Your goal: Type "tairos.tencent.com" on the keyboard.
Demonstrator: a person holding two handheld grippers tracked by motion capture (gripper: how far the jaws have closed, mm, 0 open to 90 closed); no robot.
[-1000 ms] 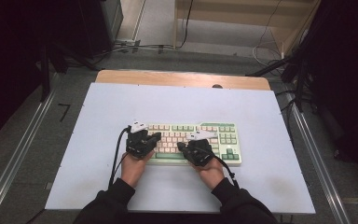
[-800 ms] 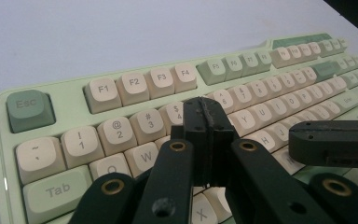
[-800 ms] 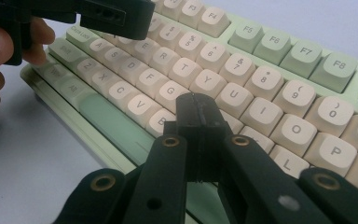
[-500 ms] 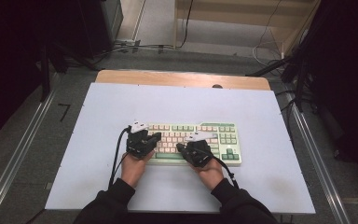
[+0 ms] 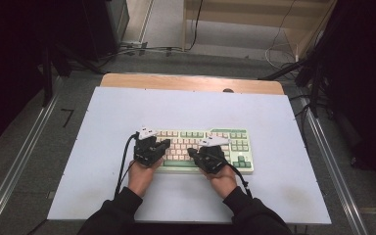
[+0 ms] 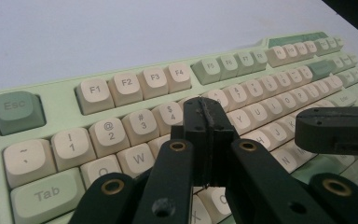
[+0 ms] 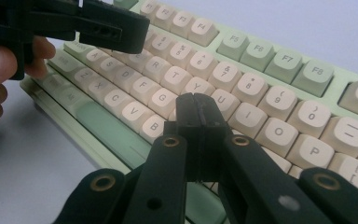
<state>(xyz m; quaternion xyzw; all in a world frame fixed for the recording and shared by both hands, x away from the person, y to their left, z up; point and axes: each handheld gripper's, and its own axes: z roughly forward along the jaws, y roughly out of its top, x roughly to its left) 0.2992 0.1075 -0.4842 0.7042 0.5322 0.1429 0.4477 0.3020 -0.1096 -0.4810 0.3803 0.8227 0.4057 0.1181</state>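
Note:
A pale green keyboard (image 5: 235,142) with cream keys lies near the front middle of the white table (image 5: 127,107). Over its left half hovers my left gripper (image 5: 165,143), jaws pressed together with nothing between them; in the left gripper view its tips (image 6: 208,114) sit above the number and letter rows of the keyboard (image 6: 121,88). My right gripper (image 5: 192,152) is shut too, poised over the middle keys; its tips (image 7: 196,109) hang above the letter keys of the keyboard (image 7: 270,60). The left gripper (image 7: 121,30) also shows at the upper left of the right gripper view.
A wooden strip (image 5: 191,82) runs along the table's far edge. Metal rails (image 5: 24,156) flank the table on both sides. Cables lie on the floor behind, and a wooden shelf frame (image 5: 274,19) stands at the back right.

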